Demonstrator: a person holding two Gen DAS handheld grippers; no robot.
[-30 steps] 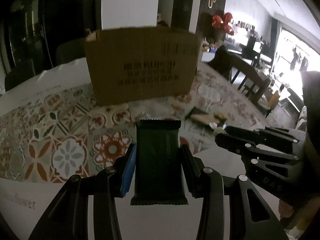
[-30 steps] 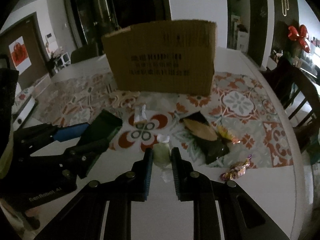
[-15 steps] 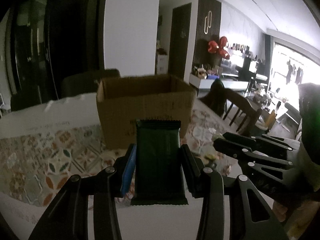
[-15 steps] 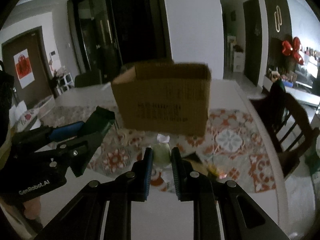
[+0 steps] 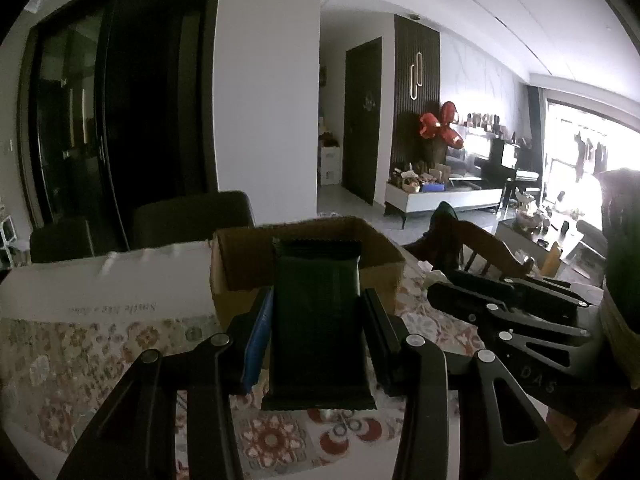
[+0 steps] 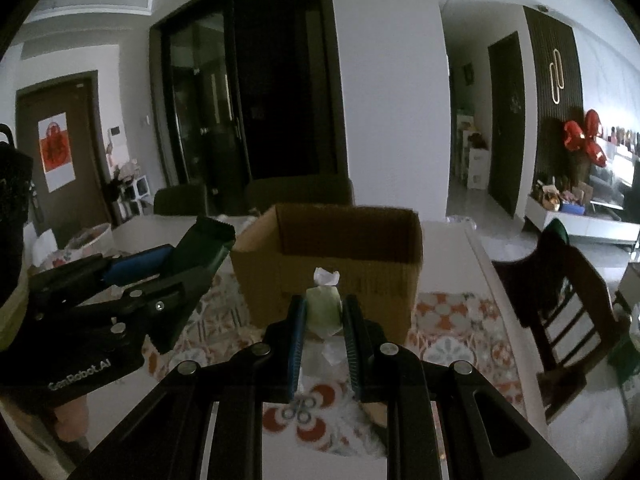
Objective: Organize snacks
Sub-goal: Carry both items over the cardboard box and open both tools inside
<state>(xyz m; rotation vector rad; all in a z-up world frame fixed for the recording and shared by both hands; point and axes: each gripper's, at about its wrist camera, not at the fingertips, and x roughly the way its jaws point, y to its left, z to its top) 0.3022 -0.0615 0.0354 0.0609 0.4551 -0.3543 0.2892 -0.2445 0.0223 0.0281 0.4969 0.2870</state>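
Observation:
My left gripper (image 5: 318, 308) is shut on a dark green snack packet (image 5: 318, 320), held up in front of an open cardboard box (image 5: 240, 256). My right gripper (image 6: 323, 312) is shut on a small pale green wrapped candy (image 6: 323, 308), held in front of the same box (image 6: 360, 248). The box stands on a patterned tablecloth (image 6: 448, 320). The right gripper shows at the right of the left wrist view (image 5: 440, 292). The left gripper with its packet (image 6: 204, 240) shows at the left of the right wrist view. What lies inside the box is hidden.
Dark wooden chairs (image 6: 568, 300) stand at the table's right side, and dark chairs (image 5: 192, 216) stand behind the box. A white table part (image 5: 100, 280) lies left of the box. A white pillar (image 6: 384, 100) and dark doors are behind.
Both grippers have risen with their snacks and moved toward the box. The view now looks over the box's rim into its open top. The snacks left on the cloth have dropped out of sight.

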